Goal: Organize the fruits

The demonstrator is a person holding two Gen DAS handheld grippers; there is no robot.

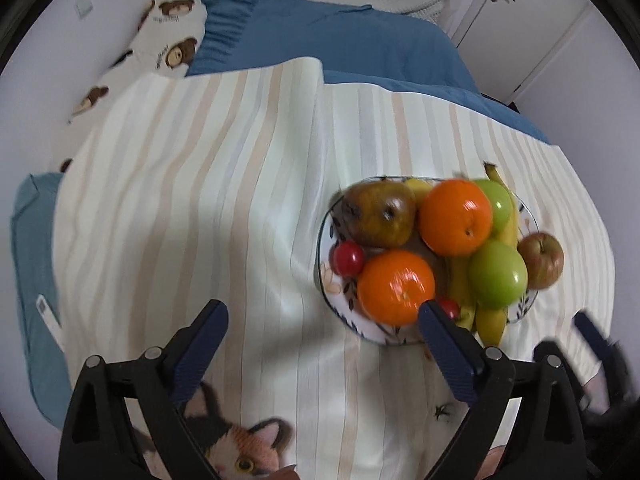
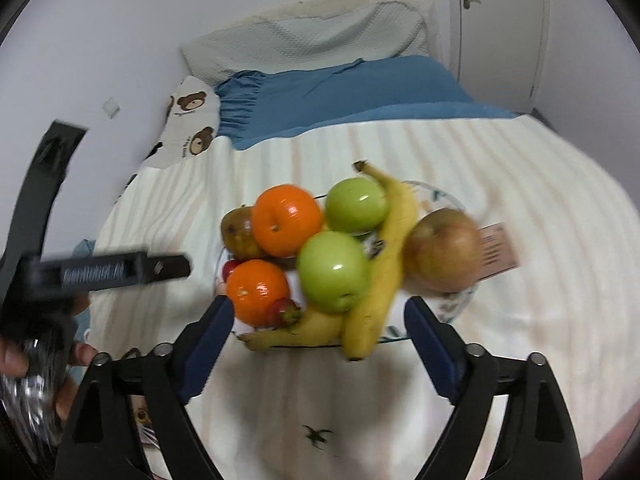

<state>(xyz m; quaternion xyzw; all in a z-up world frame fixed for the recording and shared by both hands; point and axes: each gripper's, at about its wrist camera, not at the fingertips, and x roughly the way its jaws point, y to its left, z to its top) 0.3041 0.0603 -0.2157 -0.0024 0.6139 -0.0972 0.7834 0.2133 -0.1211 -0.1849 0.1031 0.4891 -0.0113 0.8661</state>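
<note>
A patterned plate [image 1: 326, 240] [image 2: 452, 304] sits on a striped cloth on the bed. It holds two oranges [image 1: 396, 286] [image 2: 258, 290], two green apples [image 1: 498, 274] [image 2: 334, 270], bananas [image 1: 490, 322] [image 2: 384, 264], a brownish pear [image 1: 378, 214] [image 2: 238, 232], small red fruits [image 1: 348, 258] [image 2: 282, 312] and a red-brown apple [image 1: 542, 260] [image 2: 442, 250] at its right edge. My left gripper [image 1: 322, 320] is open and empty, left of and in front of the plate. My right gripper [image 2: 320, 316] is open and empty, its fingers either side of the plate's near edge.
The striped cloth [image 1: 200, 200] covers a blue blanket [image 1: 340, 40]. A bear-print pillow [image 1: 168, 28] lies at the far left by the wall. A card [image 2: 498, 250] lies right of the plate. The left gripper's body [image 2: 100, 270] shows at left in the right wrist view.
</note>
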